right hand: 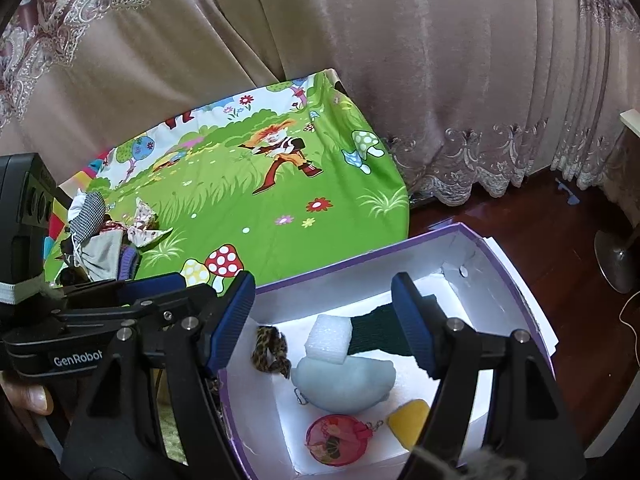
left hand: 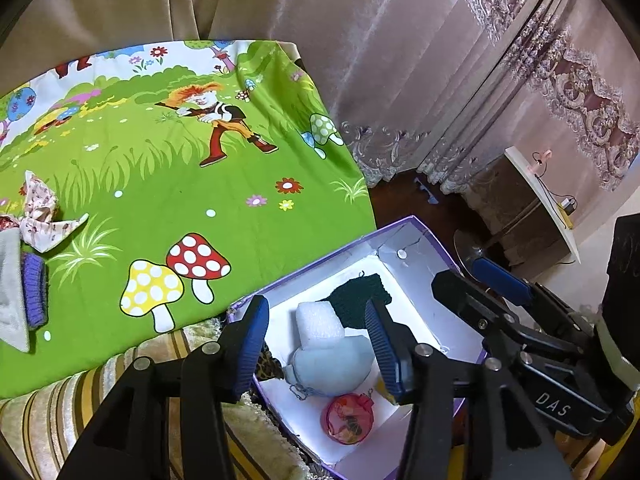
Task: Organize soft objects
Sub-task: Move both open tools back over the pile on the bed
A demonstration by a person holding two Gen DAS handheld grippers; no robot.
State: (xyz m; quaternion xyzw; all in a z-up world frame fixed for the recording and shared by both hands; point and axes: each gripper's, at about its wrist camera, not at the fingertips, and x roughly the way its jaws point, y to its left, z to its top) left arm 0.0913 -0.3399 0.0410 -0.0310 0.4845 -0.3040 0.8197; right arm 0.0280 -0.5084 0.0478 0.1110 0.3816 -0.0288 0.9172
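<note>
A purple-edged white box [left hand: 416, 240] [right hand: 360, 268] stands beside the green cartoon cloth [left hand: 160, 184] [right hand: 256, 208]. In it lie a pale blue soft toy [left hand: 328, 364] [right hand: 344, 380], a white foam block [left hand: 318, 320] [right hand: 328, 338], a dark green knit piece [left hand: 356, 296] [right hand: 372, 332], a round red pouch [left hand: 348, 420] [right hand: 336, 442], a yellow sponge [right hand: 410, 420] and a leopard-print piece [right hand: 272, 350]. My left gripper [left hand: 318, 350] is open and empty above the box. My right gripper [right hand: 324, 324] is open and empty above it too. Loose fabric items [left hand: 28, 240] [right hand: 104, 236] lie on the cloth's left.
Curtains [left hand: 400, 60] hang behind. Dark wooden floor [right hand: 560, 280] lies right of the box, with a metal stand base [right hand: 616, 256] and a white-topped side table [left hand: 540, 200]. A striped cushion [left hand: 100, 392] lies under the cloth's near edge.
</note>
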